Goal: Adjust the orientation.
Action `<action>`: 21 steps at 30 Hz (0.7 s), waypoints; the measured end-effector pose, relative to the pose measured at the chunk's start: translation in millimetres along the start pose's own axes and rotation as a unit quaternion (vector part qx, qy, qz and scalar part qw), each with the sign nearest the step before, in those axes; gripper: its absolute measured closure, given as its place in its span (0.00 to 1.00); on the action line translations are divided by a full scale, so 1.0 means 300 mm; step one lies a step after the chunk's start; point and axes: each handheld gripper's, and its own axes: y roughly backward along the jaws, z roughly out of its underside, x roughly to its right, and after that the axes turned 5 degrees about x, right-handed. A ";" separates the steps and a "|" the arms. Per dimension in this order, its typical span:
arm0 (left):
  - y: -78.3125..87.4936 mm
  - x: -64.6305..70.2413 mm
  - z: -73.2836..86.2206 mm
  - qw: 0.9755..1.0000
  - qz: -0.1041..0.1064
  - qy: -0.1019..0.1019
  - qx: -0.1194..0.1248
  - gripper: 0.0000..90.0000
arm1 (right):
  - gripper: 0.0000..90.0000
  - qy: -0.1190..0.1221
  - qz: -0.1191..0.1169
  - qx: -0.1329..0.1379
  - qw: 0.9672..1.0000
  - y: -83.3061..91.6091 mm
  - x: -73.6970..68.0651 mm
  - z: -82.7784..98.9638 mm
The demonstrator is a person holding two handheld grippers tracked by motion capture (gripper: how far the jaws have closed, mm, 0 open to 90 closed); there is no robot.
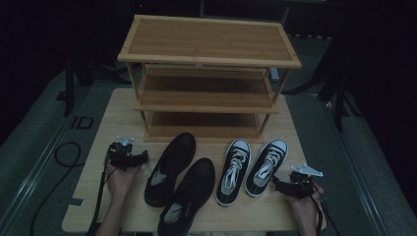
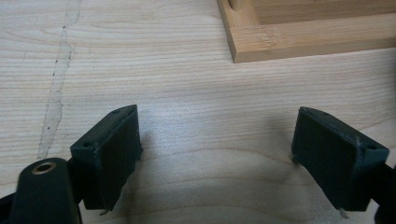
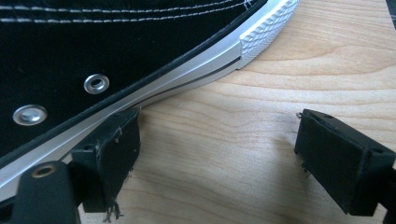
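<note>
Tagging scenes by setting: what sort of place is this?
Probably a staged recording rig in a dark lab, not a home: a wooden table bearing a bamboo shoe rack and two pairs of shoes, with stands and cables around it.

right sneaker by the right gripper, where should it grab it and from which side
Grip the right sneaker at its heel collar, coming from above and behind. The open mouth there leaves a thin wall for the open right gripper, and the heel points toward it.

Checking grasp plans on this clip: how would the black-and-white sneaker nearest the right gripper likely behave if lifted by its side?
The sneaker looks like canvas, so its upper probably flexes when pinched. Its white rubber sole seems stiffer and grippy, unlikely to slide freely. Flat-soled, it shouldn't roll. The right gripper is open beside it.
</note>
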 end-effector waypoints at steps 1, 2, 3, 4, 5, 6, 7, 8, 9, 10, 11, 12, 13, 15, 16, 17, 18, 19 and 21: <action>0.002 0.000 -0.001 1.000 -0.001 0.000 -0.001 0.19 | 0.16 0.000 0.000 0.000 1.000 0.000 0.000 0.000; 0.005 -0.001 -0.002 1.000 -0.001 0.001 -0.002 0.22 | 0.16 0.000 0.000 0.000 1.000 0.000 0.000 0.000; 0.010 -0.002 -0.004 1.000 -0.002 0.001 -0.006 0.25 | 0.16 0.000 0.000 0.000 1.000 -0.001 0.000 0.000; 0.014 -0.003 -0.005 1.000 -0.002 0.001 -0.008 0.29 | 0.16 0.000 0.000 0.000 1.000 -0.001 0.000 0.000; 0.018 -0.002 -0.006 1.000 -0.002 0.001 -0.010 0.32 | 0.16 0.000 0.000 0.000 1.000 -0.001 0.000 0.000; 0.021 0.000 -0.006 1.000 -0.001 0.000 -0.011 0.36 | 0.16 0.000 0.000 0.000 1.000 -0.001 0.000 0.000; 0.024 0.002 -0.006 1.000 -0.001 -0.004 -0.012 0.40 | 0.16 0.000 0.000 0.000 1.000 -0.001 0.000 0.000; 0.027 0.005 -0.007 1.000 -0.002 -0.010 -0.014 0.40 | 0.16 0.000 0.000 0.000 1.000 -0.001 0.000 0.000; 0.029 0.008 -0.008 1.000 0.000 -0.013 -0.015 0.41 | 0.16 0.000 0.000 0.000 1.000 -0.001 0.000 -0.001; 0.031 0.010 -0.009 1.000 0.003 -0.015 -0.015 0.43 | 0.16 0.000 0.000 0.000 1.000 -0.001 0.000 -0.001; 0.032 0.012 -0.010 1.000 0.008 -0.016 -0.014 0.44 | 0.16 0.000 0.000 0.000 1.000 -0.001 0.000 -0.001; 0.033 0.013 -0.011 1.000 0.011 -0.017 -0.014 0.46 | 0.16 0.000 0.000 0.000 1.000 -0.001 0.000 -0.001; 0.036 0.015 -0.012 1.000 0.013 -0.019 -0.014 0.47 | 0.16 0.000 -0.001 0.000 1.000 -0.001 0.000 -0.001; 0.042 0.019 -0.013 0.999 0.021 -0.022 -0.014 0.49 | 0.16 0.001 -0.001 0.000 1.000 -0.001 0.000 -0.001; 0.048 0.021 -0.014 0.999 0.025 -0.024 -0.013 0.50 | 0.16 0.001 -0.001 0.000 1.000 -0.002 0.000 -0.001; 0.051 0.023 -0.015 0.999 0.030 -0.026 -0.015 0.51 | 0.16 0.001 -0.001 0.000 1.000 -0.002 0.000 -0.001; 0.057 0.025 -0.015 0.999 0.038 -0.028 -0.016 0.51 | 0.16 0.001 -0.001 0.000 1.000 -0.002 0.000 -0.001; 0.065 0.029 -0.015 0.998 0.048 -0.033 -0.017 0.53 | 0.16 0.001 -0.001 0.000 1.000 -0.002 0.000 -0.001; 0.081 0.038 -0.014 0.997 0.059 -0.039 -0.014 0.55 | 0.16 0.001 -0.001 0.000 1.000 -0.002 0.000 -0.001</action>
